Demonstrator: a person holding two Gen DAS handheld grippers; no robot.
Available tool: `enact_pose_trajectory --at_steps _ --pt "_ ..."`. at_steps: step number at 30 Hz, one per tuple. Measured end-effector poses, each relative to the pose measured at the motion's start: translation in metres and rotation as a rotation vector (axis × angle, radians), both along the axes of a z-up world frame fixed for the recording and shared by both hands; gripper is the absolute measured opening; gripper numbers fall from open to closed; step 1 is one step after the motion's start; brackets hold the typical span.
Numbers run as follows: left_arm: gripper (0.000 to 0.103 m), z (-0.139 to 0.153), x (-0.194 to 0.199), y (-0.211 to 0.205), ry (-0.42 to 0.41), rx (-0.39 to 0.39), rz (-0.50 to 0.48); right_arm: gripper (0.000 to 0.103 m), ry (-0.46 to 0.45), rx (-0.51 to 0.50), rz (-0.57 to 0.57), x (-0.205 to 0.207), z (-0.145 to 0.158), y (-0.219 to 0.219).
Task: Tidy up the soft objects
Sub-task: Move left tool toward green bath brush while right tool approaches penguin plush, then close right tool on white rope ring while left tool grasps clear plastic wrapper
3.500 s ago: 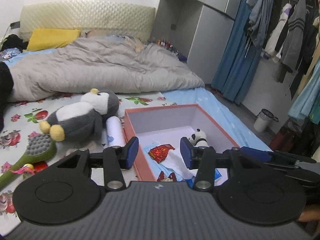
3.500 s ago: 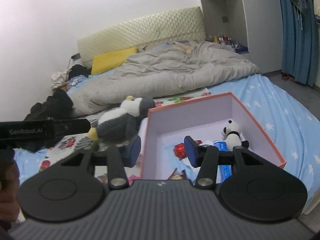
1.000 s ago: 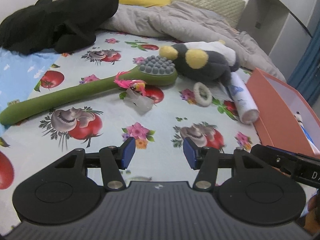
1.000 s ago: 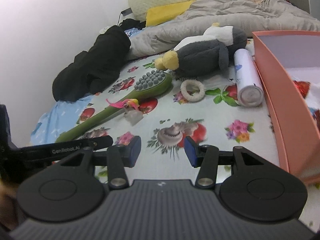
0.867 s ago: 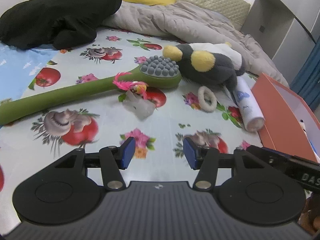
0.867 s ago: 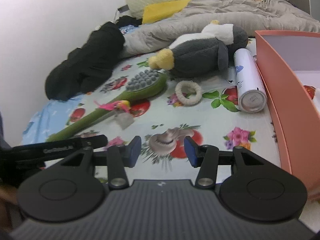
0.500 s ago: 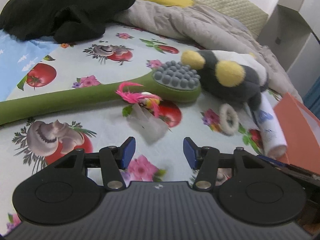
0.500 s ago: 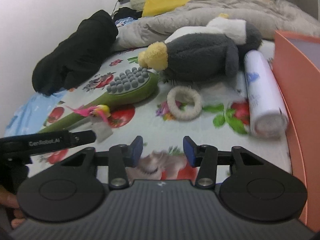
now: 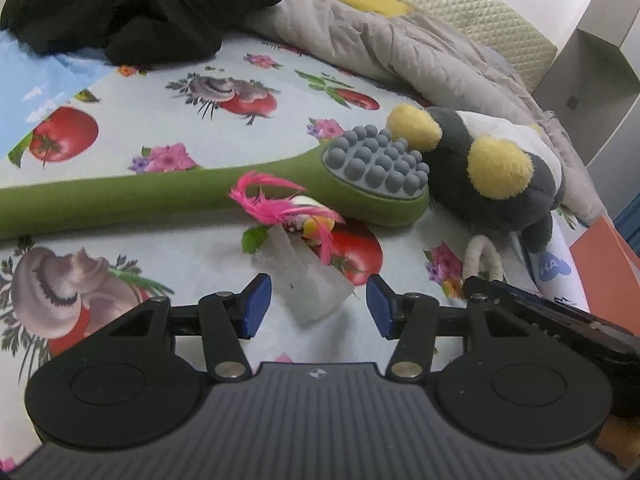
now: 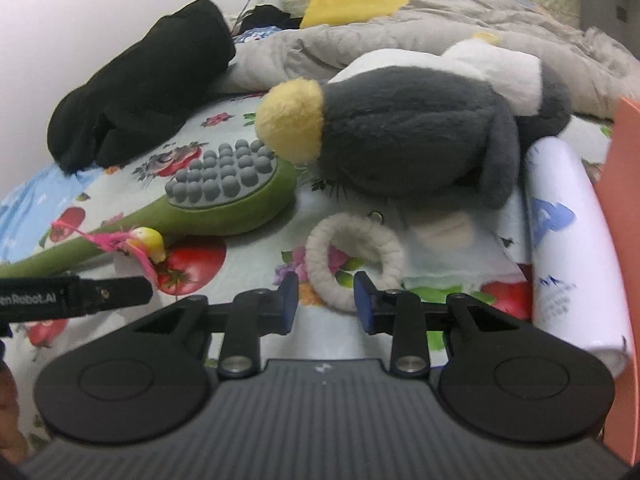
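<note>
A pink-feathered toy in a clear wrapper [image 9: 298,236] lies on the fruit-print sheet, its wrapper end between the open fingers of my left gripper [image 9: 318,304]. A white rope ring [image 10: 354,254] lies flat on the sheet; my right gripper [image 10: 326,300] is open with the ring's near edge between its fingertips. A grey, white and yellow penguin plush [image 10: 404,128] lies behind the ring and also shows in the left wrist view [image 9: 492,172]. A green massage brush with grey nubs [image 9: 248,184] lies beside it.
A white roll with blue print [image 10: 568,240] lies beside the orange box wall [image 10: 624,184] at the right. A black garment [image 9: 140,4] and a grey duvet [image 9: 400,44] lie further back. The other gripper's finger [image 10: 80,292] reaches in from the left.
Both grippers have moved forward and lower towards the sheet. The left one has closed in on the feathered toy, the right one on the rope ring. Both stay open.
</note>
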State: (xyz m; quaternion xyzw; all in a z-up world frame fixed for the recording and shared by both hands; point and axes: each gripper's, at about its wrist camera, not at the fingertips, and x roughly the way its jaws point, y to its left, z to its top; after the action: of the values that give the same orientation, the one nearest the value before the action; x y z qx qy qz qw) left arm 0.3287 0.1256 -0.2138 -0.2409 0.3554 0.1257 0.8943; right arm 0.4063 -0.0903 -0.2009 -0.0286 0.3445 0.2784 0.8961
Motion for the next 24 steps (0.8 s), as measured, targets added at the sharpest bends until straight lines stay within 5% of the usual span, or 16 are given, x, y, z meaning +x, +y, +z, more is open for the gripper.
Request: enact_pose_trajectory --at_steps 5,8,12,24 --pt "0.056 -0.003 0.008 -0.004 0.008 0.063 -0.027 0.027 -0.022 -0.017 0.025 0.005 -0.004 0.010" --pt "0.045 -0.004 0.009 -0.005 0.000 0.057 -0.037 0.015 -0.038 -0.059 0.031 0.003 -0.007 0.016" --pt "0.032 -0.005 0.008 -0.012 0.007 0.109 -0.060 0.011 -0.033 -0.073 0.033 -0.002 -0.006 0.016" --pt "0.026 -0.003 -0.022 -0.017 0.010 0.009 -0.072 0.011 -0.038 -0.094 0.038 -0.053 0.019 0.002"
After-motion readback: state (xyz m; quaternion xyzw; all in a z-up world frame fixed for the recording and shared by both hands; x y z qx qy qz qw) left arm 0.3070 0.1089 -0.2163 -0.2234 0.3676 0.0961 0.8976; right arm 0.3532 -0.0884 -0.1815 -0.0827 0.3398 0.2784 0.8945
